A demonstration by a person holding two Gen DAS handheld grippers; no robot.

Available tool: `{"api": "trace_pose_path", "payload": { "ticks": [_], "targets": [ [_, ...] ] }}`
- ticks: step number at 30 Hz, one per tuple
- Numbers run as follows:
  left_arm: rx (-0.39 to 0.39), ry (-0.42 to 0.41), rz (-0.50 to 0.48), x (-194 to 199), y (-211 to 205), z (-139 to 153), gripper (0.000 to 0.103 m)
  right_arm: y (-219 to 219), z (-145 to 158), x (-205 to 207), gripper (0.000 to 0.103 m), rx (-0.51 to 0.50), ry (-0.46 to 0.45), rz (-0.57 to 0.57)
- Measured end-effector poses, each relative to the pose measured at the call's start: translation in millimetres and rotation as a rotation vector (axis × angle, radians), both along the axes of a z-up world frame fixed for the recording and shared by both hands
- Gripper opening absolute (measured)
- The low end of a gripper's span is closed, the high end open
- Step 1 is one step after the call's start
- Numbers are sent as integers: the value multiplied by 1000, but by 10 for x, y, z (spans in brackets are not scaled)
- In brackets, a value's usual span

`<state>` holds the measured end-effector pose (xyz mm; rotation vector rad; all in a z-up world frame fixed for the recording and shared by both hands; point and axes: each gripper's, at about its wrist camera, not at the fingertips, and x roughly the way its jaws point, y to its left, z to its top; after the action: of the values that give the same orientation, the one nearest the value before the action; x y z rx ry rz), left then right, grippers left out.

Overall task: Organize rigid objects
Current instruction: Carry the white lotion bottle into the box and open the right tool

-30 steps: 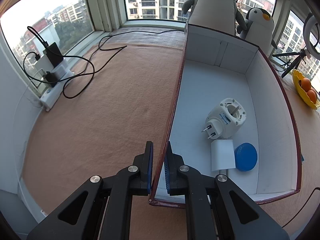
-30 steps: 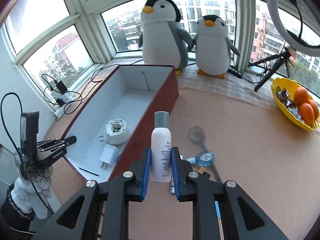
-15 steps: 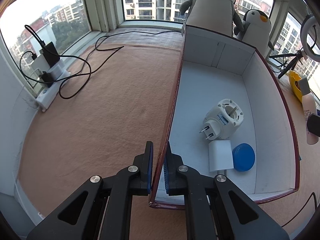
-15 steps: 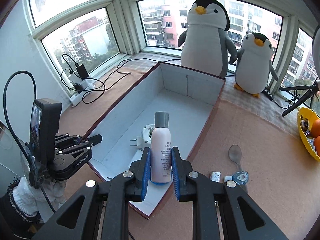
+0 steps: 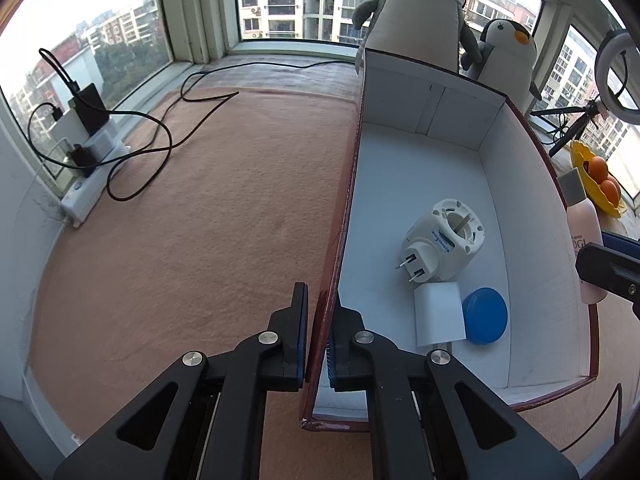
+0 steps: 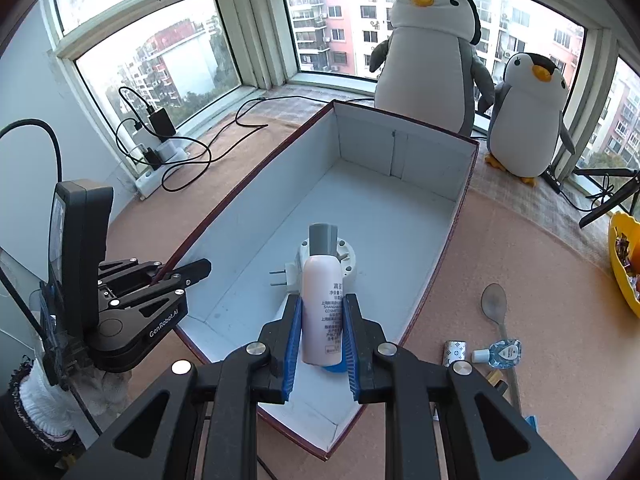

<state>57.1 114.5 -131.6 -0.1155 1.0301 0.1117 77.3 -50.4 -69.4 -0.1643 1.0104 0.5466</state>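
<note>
A long box with dark red outside and white inside lies on the tan table. My left gripper is shut on its left wall near the front corner; it also shows in the right wrist view. My right gripper is shut on a pink bottle with a grey cap, held upright above the box's near end; the bottle also shows at the left wrist view's right edge. Inside the box lie a white plug adapter, a white charger and a blue round lid.
Right of the box on the table lie a spoon, a small clear bottle and a small patterned roll. A yellow fruit bowl sits far right. Two plush penguins stand behind the box. A power strip with cables lies at the left.
My right gripper has carried the pink bottle left from over the table to above the box's near end. My left gripper has kept its hold on the box wall.
</note>
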Motion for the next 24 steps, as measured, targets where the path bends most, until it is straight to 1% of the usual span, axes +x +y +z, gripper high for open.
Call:
{"api": "trace_pose_path", "payload": {
  "ticks": [20,24],
  "targets": [
    [-21,-6,-36,41,22,-20,6,129,-36,-2,18,-43,-2,-20],
    [-22,-6,-42,45,25,-20,6,131,-24,-12,18,-43,-14,-22]
  ]
}}
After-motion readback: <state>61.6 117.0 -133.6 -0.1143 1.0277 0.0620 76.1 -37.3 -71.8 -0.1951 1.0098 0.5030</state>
